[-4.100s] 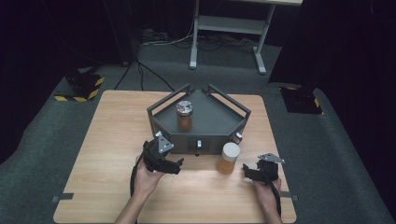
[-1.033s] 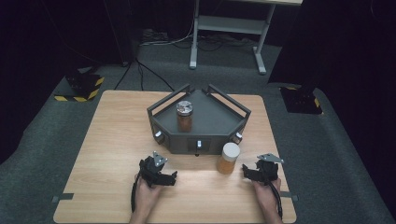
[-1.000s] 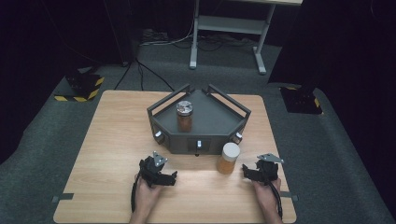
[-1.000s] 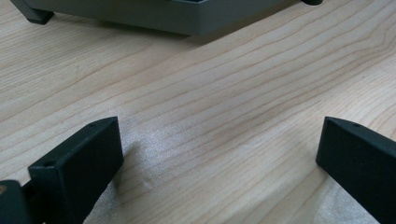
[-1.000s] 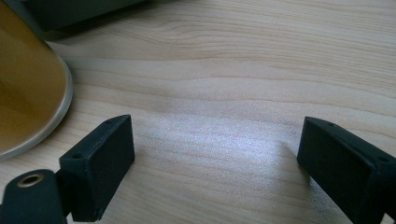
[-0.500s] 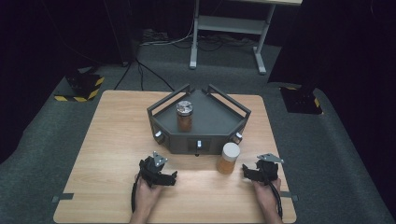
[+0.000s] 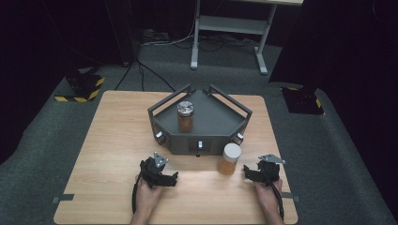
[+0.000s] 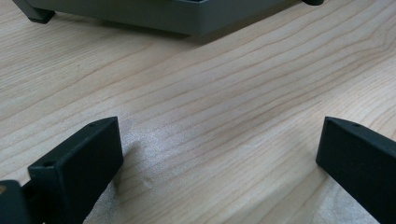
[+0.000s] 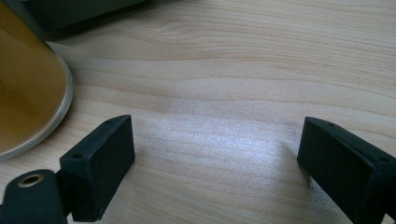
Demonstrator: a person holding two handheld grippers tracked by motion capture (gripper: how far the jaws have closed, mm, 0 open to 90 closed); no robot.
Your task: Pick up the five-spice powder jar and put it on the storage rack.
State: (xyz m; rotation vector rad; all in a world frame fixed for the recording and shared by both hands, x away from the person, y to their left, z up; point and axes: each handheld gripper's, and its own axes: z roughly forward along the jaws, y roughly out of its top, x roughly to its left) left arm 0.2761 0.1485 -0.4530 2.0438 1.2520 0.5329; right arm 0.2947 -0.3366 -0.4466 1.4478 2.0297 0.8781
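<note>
A dark grey angular stand sits at the middle of the wooden table. On it stands an amber jar with a silver lid. A second amber jar with a white lid stands on the table just in front of the stand's right corner. My left gripper rests on the table in front of the stand, open, with bare wood between its jaws. My right gripper rests right of the white-lidded jar, open and empty; the jar's base lies just left of its jaws.
The stand's lower edge runs close ahead in the left gripper view. Beyond the table, the floor holds a grey metal frame, cables, and black blocks with yellow stripes. Bare wood lies left and front.
Since about four seconds ago my left gripper has drawn back from the stand's front left and settled on the table. Over the last second nothing has moved.
</note>
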